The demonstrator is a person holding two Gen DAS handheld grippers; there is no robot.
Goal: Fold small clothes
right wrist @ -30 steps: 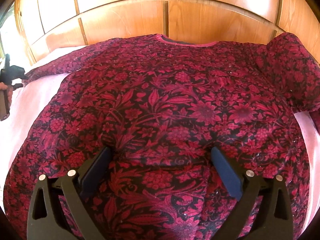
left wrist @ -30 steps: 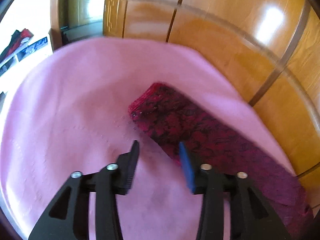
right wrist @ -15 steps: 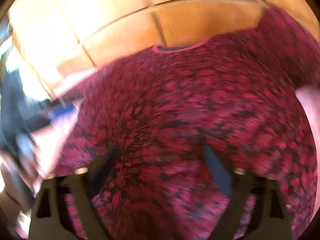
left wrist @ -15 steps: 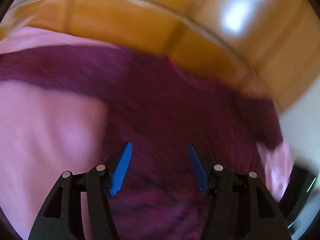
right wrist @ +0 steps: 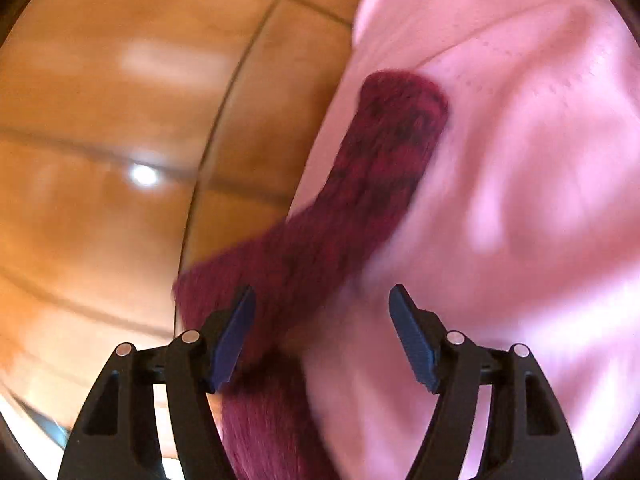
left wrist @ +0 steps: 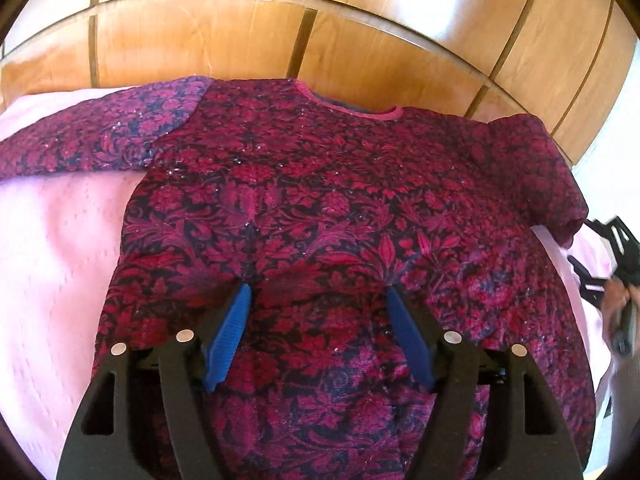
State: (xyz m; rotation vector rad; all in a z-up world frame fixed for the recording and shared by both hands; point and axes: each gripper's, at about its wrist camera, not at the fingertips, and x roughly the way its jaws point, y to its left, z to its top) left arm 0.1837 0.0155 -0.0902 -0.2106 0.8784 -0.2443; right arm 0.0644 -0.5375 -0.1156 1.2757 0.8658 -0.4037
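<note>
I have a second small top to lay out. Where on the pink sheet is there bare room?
Bare sheet lies left of the top, below its spread sleeve. A narrower strip shows past the other sleeve, where the right gripper hovers. The middle is taken up by the top.

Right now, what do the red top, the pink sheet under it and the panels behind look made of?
Top: soft knit or woven jacquard, matte, dense red floral pattern with tiny glints, possibly glitter thread. Sheet: thin matte cloth with faint dotted stitch lines. Panels: glossy wood or veneer, with visible grain and window glare.
</note>
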